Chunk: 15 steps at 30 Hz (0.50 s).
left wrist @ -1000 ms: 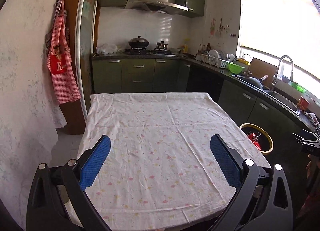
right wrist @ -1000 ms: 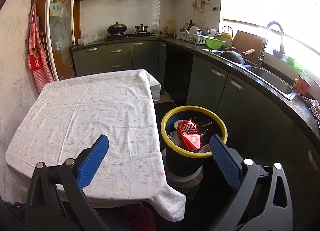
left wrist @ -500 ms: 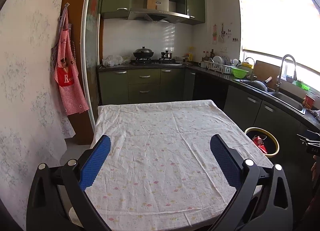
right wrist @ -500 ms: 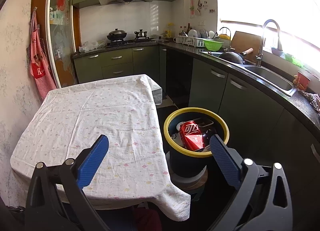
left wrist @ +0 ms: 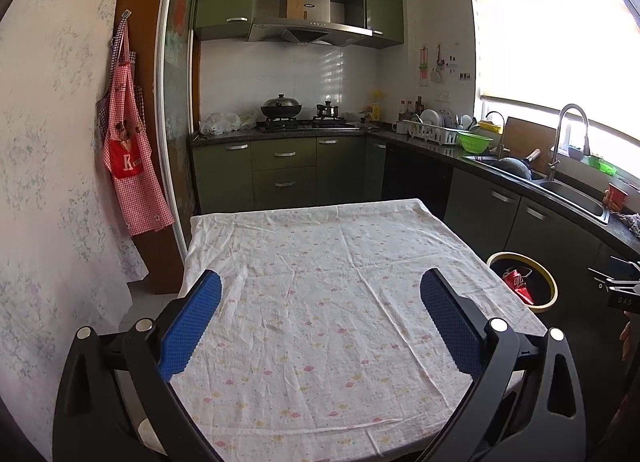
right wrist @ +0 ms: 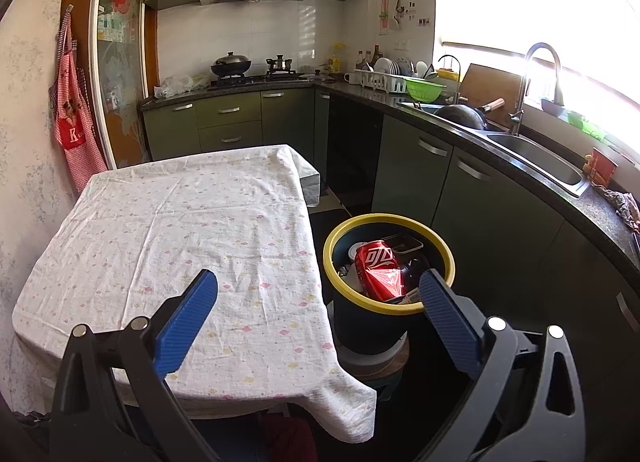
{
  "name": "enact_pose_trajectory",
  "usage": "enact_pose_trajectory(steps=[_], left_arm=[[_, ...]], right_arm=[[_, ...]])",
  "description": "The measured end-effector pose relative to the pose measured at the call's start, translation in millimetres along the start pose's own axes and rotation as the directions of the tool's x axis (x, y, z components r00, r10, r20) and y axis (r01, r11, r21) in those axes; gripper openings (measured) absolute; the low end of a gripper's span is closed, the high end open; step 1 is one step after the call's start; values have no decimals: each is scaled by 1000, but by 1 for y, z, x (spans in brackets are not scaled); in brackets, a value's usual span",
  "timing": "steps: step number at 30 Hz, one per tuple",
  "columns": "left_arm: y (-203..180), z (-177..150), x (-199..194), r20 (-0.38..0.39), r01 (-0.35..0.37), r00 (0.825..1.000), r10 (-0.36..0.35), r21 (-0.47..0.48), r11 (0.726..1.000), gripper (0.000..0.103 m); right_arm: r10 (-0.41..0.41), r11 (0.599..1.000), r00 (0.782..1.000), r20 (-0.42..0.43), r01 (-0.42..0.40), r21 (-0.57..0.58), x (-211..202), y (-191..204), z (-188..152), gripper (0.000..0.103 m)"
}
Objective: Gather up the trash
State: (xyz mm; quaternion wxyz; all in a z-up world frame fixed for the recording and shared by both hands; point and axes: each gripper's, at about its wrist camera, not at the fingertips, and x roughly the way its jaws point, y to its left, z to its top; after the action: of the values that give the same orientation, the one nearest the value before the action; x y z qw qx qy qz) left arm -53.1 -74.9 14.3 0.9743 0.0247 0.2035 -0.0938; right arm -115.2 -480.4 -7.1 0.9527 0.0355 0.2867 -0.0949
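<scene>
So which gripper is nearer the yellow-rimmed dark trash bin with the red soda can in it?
Right. The right gripper hangs open just short of the bin, its right finger overlapping the rim. The left gripper, also open, faces the cloth-covered table, the bin off to its right.

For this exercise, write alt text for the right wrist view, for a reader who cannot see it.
A crushed red can lies on top of other trash in a yellow-rimmed bin beside a table under a floral cloth. The open right gripper is empty in the foreground; green kitchen cabinets and a sink lie behind.

Both grippers are black frames with silver screw heads and ribbed blue fingers [left wrist: 192, 322]
</scene>
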Motion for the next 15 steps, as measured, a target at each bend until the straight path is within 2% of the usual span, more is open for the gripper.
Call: enact_pose_trajectory(steps=[15], left_arm=[[0,-2,6,-14,-4,1000,4,-1,1000,98]], right_arm=[[0,1000,1000,-8,0,0,3,2,-1,96]])
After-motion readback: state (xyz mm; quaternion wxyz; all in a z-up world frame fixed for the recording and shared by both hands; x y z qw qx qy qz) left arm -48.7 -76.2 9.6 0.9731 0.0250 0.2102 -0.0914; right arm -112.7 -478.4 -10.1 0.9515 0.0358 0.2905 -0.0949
